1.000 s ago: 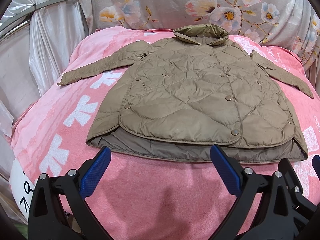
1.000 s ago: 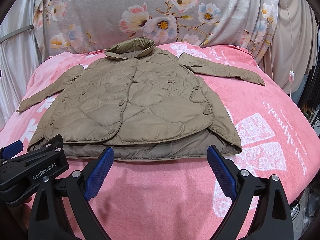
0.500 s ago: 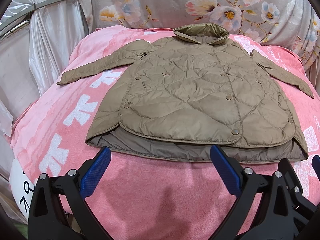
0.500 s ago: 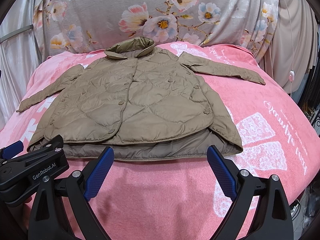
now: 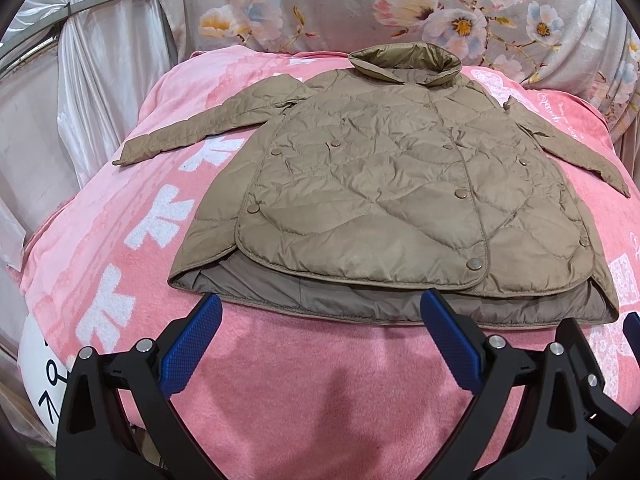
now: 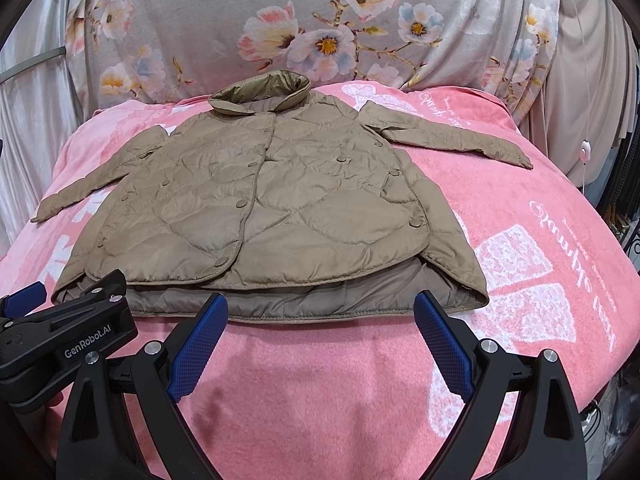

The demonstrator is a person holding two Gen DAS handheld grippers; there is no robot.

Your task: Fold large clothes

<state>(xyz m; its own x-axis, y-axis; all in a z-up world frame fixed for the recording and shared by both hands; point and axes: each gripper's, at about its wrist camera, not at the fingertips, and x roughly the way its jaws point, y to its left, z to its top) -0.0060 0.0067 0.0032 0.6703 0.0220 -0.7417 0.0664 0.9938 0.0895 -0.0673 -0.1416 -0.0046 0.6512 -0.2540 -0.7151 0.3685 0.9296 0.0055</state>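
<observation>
Both wrist views look forward and down across the pink blanket (image 5: 312, 392) from its near edge, side by side, sharing the whole quilted jacket (image 5: 384, 204) (image 6: 280, 208).

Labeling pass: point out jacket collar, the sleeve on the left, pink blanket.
jacket collar (image 5: 404, 60), left wrist view, on the upturned fold.
sleeve on the left (image 5: 188, 136), left wrist view, mid-forearm of the sleeve.
pink blanket (image 6: 320, 380), right wrist view, bare patch below the hem.
</observation>
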